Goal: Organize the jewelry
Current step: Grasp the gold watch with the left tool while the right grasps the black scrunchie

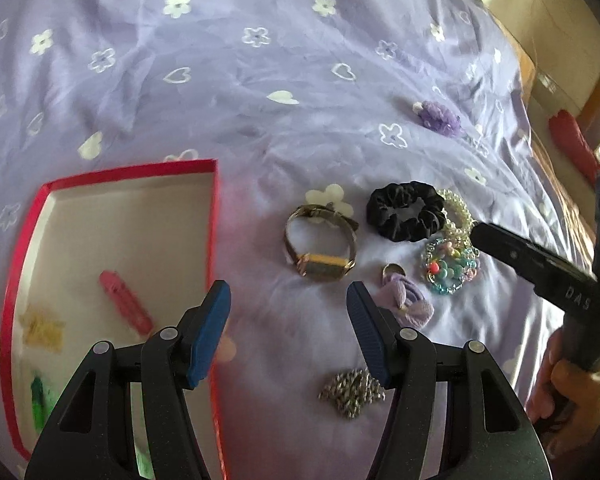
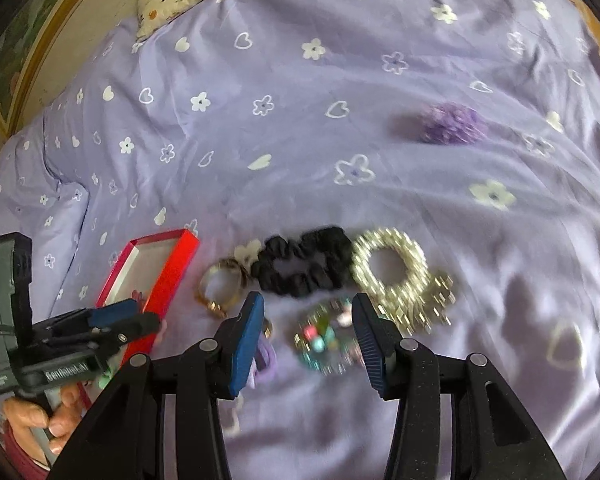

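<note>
Hovering with jaws apart: left gripper (image 1: pixel 288 296) near the shallow red cardboard box (image 1: pixel 214 216). Right gripper (image 2: pixel 308 312), also apart, over the multicoloured beaded bracelet (image 2: pixel 324 340), gripping nothing.

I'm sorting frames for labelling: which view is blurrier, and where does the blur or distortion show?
Right wrist view: motion blur smears the pearl bracelet, beaded bracelet and black scrunchie; only the open right claw stays crisp. Left wrist view: sharper, the watch and chain readable, the red box edges bowed by fisheye, mild haze near the open left claw.
</note>
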A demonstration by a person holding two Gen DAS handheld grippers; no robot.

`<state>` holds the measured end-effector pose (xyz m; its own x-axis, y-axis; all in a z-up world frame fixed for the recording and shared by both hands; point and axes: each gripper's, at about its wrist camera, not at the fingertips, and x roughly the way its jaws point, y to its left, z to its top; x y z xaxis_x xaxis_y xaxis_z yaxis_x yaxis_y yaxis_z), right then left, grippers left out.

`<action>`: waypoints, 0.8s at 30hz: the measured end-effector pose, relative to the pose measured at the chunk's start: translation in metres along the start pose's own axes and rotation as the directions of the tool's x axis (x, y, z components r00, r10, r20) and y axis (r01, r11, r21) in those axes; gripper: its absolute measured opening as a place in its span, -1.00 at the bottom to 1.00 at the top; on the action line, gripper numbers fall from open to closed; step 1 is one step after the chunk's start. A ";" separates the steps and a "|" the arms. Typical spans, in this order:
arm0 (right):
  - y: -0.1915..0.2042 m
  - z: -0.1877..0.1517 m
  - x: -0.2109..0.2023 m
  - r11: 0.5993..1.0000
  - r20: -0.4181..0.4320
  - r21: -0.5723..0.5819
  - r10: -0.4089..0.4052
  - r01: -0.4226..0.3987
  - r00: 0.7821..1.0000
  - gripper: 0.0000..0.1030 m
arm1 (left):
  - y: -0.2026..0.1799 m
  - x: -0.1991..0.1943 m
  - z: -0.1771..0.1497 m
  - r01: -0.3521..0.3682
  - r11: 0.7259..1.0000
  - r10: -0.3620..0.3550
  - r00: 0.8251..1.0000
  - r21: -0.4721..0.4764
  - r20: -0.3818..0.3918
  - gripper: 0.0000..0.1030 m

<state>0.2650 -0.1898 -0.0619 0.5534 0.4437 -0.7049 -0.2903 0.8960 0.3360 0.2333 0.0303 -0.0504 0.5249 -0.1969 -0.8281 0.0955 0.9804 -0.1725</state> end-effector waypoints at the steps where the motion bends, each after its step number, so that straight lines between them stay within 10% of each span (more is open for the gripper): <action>1: 0.002 0.003 0.004 1.000 -0.008 -0.009 0.013 -0.013 1.000 -0.07 | -0.002 0.002 0.002 0.001 1.000 -0.001 1.000 0.016 0.001 0.15; 10: 0.008 0.012 0.042 0.994 -0.100 -0.110 -0.012 0.001 0.995 -0.07 | -0.032 0.034 0.017 0.009 0.935 0.002 1.000 0.354 -0.031 0.11; 19: -0.004 0.013 0.068 0.994 -0.131 -0.108 -0.029 0.015 0.991 -0.10 | -0.041 0.055 0.017 0.038 0.890 0.001 0.996 0.455 -0.085 -0.27; 24: -0.004 0.014 0.069 0.994 -0.127 -0.104 -0.036 0.023 0.991 -0.71 | -0.044 0.053 0.013 0.045 0.883 -0.009 0.997 0.467 -0.080 -0.36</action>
<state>0.3152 -0.1628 -0.1033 0.4600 0.4051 -0.7902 -0.3568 0.8992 0.2532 0.2679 -0.0229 -0.0795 0.4545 -0.2058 -0.8666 0.5033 0.8621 0.0592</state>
